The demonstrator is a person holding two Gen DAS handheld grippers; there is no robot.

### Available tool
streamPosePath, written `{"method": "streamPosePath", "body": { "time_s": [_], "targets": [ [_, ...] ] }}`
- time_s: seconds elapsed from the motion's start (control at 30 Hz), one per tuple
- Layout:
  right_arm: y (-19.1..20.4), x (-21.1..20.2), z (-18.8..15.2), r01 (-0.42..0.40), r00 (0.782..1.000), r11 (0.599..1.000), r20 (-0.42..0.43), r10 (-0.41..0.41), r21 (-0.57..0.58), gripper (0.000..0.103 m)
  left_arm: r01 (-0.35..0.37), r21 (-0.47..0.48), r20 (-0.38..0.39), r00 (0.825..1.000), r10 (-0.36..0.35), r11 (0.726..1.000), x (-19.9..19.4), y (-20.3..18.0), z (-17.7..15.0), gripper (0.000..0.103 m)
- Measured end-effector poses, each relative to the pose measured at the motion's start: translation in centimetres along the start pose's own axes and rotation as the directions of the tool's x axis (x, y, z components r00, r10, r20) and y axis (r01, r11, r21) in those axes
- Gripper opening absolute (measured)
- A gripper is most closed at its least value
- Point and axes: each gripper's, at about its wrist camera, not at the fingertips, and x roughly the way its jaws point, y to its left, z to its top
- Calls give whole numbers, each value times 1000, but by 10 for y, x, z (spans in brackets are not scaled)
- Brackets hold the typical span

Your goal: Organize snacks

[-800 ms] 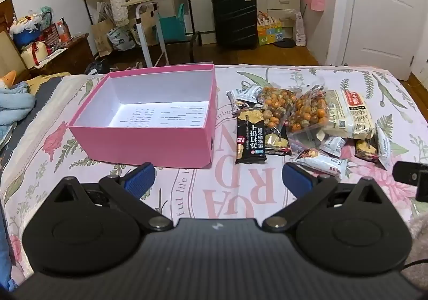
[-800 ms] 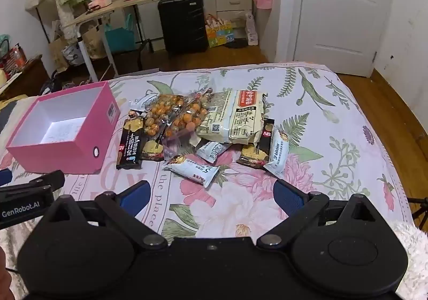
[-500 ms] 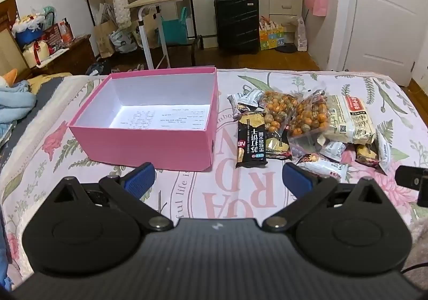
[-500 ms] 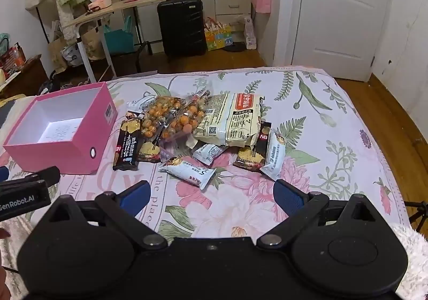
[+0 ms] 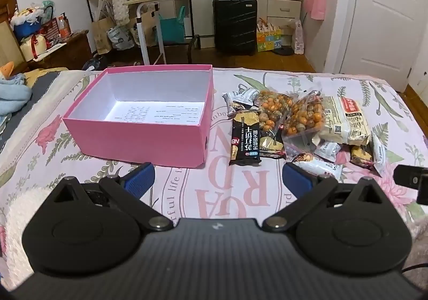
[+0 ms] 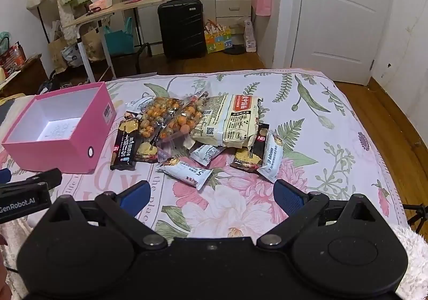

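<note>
a: snacks [image 6: 203, 137], one lot, heaped on the floral bedspread [image 6: 307, 118] just right of the pink box [image 5: 139, 139]. itemise?

b: item 1, black wafer packet [image 5: 244, 139], white "nb" mark at its near end, large chinese characters along the face, nearest the box of the heap. item 2, two clear bags of orange and speckled coated nuts [image 5: 294, 115], leaning on each other. item 3, pale noodle pack [image 6: 231, 120], red label with chinese text and a qr code, lying on top of smaller packets. item 4, second black "nb" packet [image 6: 251, 150], partly under the noodle pack. item 5, small white sachets [image 6: 187, 170], one with a "5" readable; the rest of the print is too small to read.

a: box contents?

b: white interior, a printed sheet on the floor of it, text illegible. white label on the short side facing the heap.

a: grippers?

b: left gripper [image 5: 218, 179], blue pads spread wide, nothing between them, low over the bedspread in front of the box and the black wafer packet. right gripper [image 6: 211, 194], pads equally wide apart, holding nothing, just short of the near white sachet. "genrobot.ai" reads on the left unit's casing in the right wrist view.

a: other writing?

b: pink letters on the bedspread, partly covered. black suitcase [image 5: 234, 24] and white door [image 6: 345, 14] beyond the bed, unmarked.
</note>
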Motion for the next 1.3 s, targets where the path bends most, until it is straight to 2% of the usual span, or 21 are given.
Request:
{"method": "streamPosePath", "body": {
  "time_s": [0.43,0.6,0.83,1.07,1.3],
  "targets": [
    [-9,4,-2,18,1000,1000,10,-18,-5,100,13,14,6,1000,-13,1000,-4,0,2,103],
    [-11,6,-5,21,1000,1000,-1,-21,-2,100,38,-27,-16,999,-39,999,-3,2,-2,103],
    [-9,5,-6,14,1000,1000,19,-14,-15,100,32,-35,0,999,-32,999,-1,1,-6,103],
    [-6,3,-8,19,999,999,48,-17,-35,100,28,-29,68,997,-26,999,-8,-1,-10,103],
    [-3,2,-13,9,997,999,78,-5,-47,100,41,-24,104,994,-39,999,-11,-3,-15,103]
  ]
}}
